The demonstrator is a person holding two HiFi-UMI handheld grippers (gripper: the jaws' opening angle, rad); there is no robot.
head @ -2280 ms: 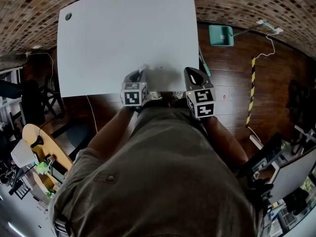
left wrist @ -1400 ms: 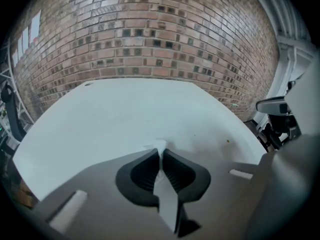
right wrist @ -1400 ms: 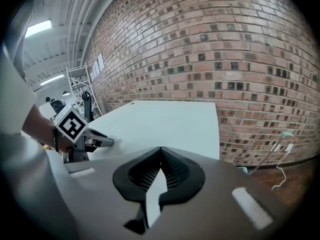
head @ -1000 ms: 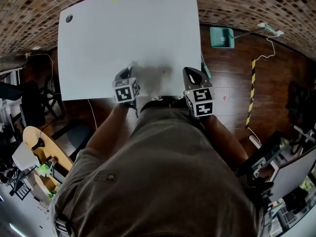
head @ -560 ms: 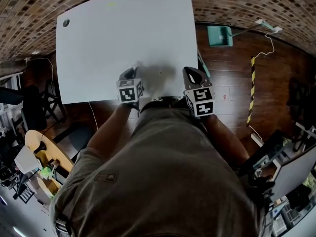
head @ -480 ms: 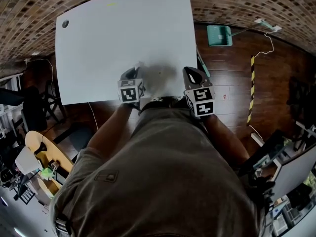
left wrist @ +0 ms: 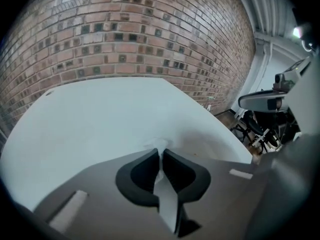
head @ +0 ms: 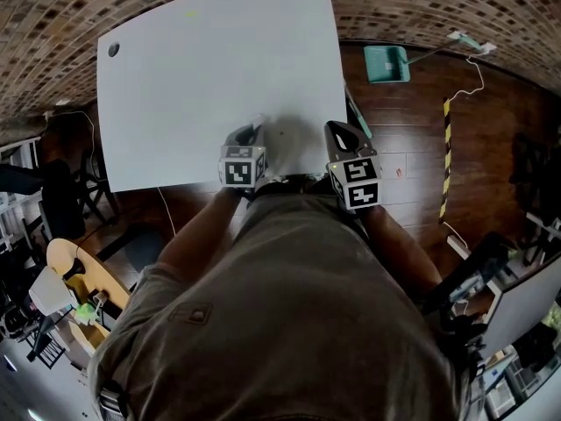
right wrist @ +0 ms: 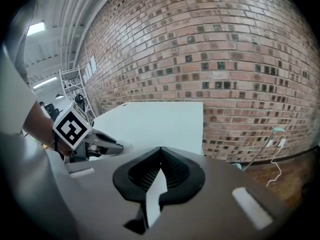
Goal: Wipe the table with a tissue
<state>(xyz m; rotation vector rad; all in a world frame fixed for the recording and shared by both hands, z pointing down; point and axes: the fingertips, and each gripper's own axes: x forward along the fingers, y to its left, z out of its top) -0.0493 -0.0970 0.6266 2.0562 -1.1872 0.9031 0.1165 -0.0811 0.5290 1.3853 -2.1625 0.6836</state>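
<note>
The tissue is clamped between the fingers of the left gripper and appears pressed onto the worktop near its near edge, with most of the worktop lying ahead. The right gripper, its fingers together on nothing, is held over the worktop's near right corner.

- We see one white rectangular table. Its smooth top runs from the near edge by the person to the far edge, which sits against a brick wall.
- At the far left corner of the top there is a small dark round hole.
- Near the far edge lies a faint yellowish mark; we cannot tell what it is.
- A small white crumpled tissue touches the top close to the near edge, pinched between the closed jaws of the left gripper.
- A soft grey shadow falls on the top just right of the tissue.
</note>
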